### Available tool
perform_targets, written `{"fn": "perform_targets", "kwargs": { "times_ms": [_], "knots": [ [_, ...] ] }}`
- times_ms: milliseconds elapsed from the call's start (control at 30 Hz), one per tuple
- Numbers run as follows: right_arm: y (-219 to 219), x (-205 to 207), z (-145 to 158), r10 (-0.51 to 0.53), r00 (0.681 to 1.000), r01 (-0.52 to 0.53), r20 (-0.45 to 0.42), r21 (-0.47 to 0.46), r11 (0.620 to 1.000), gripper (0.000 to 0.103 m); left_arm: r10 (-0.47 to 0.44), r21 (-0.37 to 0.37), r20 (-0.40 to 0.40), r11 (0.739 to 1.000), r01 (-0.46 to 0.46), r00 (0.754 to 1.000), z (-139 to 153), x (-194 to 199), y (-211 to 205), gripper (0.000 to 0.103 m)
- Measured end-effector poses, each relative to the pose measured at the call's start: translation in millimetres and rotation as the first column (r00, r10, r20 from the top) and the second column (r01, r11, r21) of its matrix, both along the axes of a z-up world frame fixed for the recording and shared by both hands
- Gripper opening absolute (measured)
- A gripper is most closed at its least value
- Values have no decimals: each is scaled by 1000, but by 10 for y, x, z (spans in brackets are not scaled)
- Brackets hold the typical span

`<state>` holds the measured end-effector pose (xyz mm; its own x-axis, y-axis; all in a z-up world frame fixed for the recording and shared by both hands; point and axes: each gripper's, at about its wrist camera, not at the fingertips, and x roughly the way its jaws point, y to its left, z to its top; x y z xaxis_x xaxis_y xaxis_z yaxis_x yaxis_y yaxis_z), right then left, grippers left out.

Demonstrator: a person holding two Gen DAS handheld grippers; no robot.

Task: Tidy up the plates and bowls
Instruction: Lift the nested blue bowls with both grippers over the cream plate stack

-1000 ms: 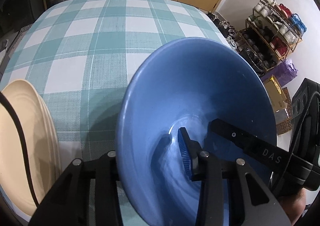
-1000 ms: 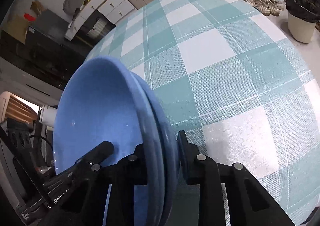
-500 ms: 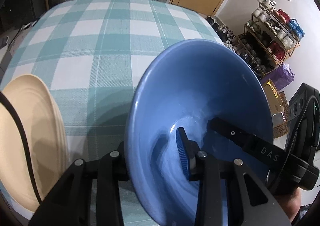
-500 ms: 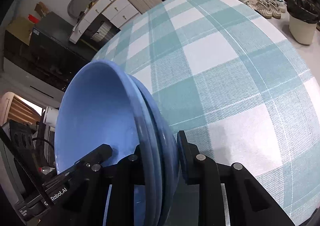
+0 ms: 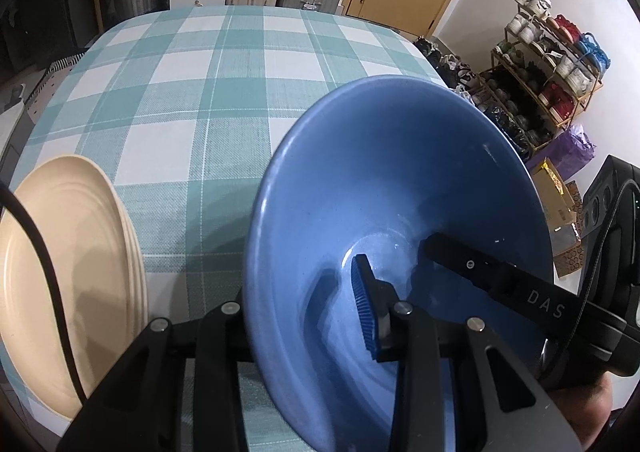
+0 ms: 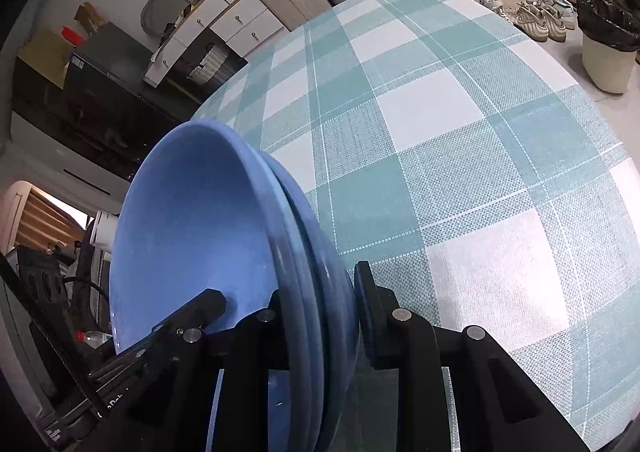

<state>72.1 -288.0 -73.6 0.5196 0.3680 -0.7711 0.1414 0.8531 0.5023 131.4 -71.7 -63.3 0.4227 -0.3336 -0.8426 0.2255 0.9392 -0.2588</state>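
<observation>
Both grippers grip the stacked blue bowls (image 5: 400, 187) over the teal checked tablecloth (image 5: 208, 91). The left gripper (image 5: 296, 304) pinches the near rim, one finger inside the bowl and one outside. The right gripper (image 6: 316, 304) clamps the stack's opposite rim. Cream plates (image 5: 68, 252) sit stacked just left of the bowls.
</observation>
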Motion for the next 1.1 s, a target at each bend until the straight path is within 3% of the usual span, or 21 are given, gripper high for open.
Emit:
{"fn": "perform_targets", "kwargs": {
  "times_ms": [367, 667, 1100],
  "knots": [
    [-6, 2, -71, 9, 1000, -9, -9, 11, 1000, 22, 0, 17, 4, 1000, 0, 1000, -38, -9, -22, 34],
    [103, -5, 69, 26, 1000, -26, 18, 0, 1000, 22, 24, -4, 29, 1000, -24, 999, 86, -48, 95, 34],
    [612, 15, 387, 77, 997, -76, 29, -28, 997, 22, 110, -29, 69, 994, -108, 992, 331, -130, 584, 34]
  ]
}}
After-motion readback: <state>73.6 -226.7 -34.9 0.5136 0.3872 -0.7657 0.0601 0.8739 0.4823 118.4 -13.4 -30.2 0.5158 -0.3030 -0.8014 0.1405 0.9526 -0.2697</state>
